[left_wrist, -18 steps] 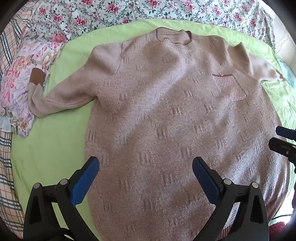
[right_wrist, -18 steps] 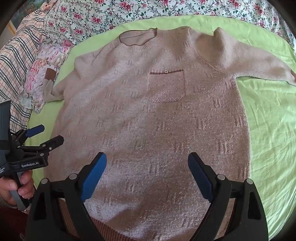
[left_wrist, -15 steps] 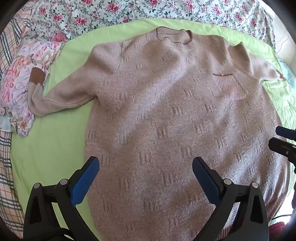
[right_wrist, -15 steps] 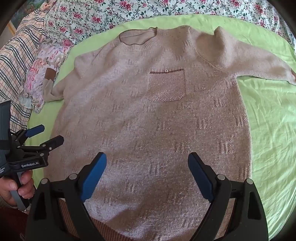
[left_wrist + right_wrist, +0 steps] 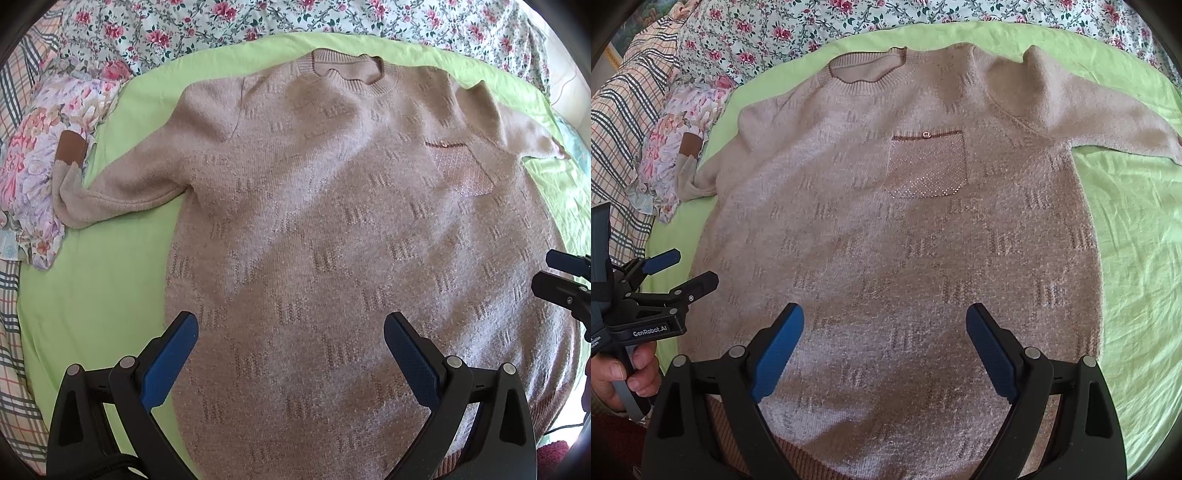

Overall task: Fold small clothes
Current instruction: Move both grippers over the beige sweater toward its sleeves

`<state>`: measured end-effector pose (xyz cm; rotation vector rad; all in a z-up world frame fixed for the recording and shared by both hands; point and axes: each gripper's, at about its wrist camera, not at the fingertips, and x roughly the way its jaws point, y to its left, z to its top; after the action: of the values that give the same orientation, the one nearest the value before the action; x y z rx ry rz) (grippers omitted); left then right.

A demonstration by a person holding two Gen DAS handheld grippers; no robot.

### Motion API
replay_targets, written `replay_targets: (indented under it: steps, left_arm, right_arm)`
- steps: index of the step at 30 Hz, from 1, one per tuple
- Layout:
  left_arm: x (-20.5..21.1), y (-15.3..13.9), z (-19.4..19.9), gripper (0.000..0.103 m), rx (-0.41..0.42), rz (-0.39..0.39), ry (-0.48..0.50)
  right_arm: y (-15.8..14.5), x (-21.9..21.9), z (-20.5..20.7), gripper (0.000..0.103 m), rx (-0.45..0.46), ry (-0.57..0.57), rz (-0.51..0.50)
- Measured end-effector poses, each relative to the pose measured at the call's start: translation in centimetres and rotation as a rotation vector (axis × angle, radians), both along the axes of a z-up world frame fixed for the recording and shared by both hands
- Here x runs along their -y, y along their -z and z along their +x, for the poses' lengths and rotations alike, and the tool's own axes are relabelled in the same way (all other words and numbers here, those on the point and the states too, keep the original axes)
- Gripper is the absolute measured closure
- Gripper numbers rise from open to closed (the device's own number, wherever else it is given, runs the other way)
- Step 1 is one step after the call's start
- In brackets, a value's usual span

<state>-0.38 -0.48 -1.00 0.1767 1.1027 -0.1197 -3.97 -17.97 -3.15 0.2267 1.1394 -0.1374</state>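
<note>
A beige knit sweater [image 5: 332, 221] [image 5: 905, 240] lies spread flat, front up, on a lime green sheet [image 5: 103, 280] [image 5: 1137, 240]. It has a sparkly chest pocket [image 5: 925, 166] [image 5: 461, 171] and a round collar [image 5: 351, 70]. Its one sleeve [image 5: 122, 192] stretches left, its brown cuff resting on a floral cloth; the other sleeve [image 5: 1089, 122] stretches right. My left gripper [image 5: 290, 347] hovers open above the lower left body, nothing between its blue pads. My right gripper [image 5: 884, 343] hovers open above the lower middle, also empty. Each gripper shows in the other's view [image 5: 679, 269] [image 5: 554, 273].
A folded floral cloth [image 5: 40, 158] [image 5: 676, 147] lies at the sheet's left edge. Rose-print bedding [image 5: 258, 18] lies beyond the collar, plaid fabric [image 5: 624, 118] at far left. A hand [image 5: 624, 373] holds the left gripper's handle. Bare green sheet lies left and right of the sweater.
</note>
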Motion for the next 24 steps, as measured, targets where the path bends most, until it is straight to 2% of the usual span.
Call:
replay_targets:
  steps: [9,13,18,24]
  left_arm:
    - [-0.5,0.0,0.5,0.002,0.077,-0.012,0.021]
    - [-1.0,0.1,1.4,0.002,0.076,0.004,0.018]
    - [-1.5,-0.1,3.1,0.002,0.05,-0.006,0.025]
    - [-1.7,-1.9,7.1,0.002,0.088,0.014,0.076]
  right_arm:
    - [0.4,0.7,1.0,0.013,-0.09,-0.004,0.009]
    - [0.5,1.2,1.6,0.013,-0.05,-0.008,0.019]
    - [0.3,2.3,3.3,0.013,-0.038,-0.019,-0.032]
    - [-0.3,3.9,5.9,0.013,-0.004,-0.059,-0.025]
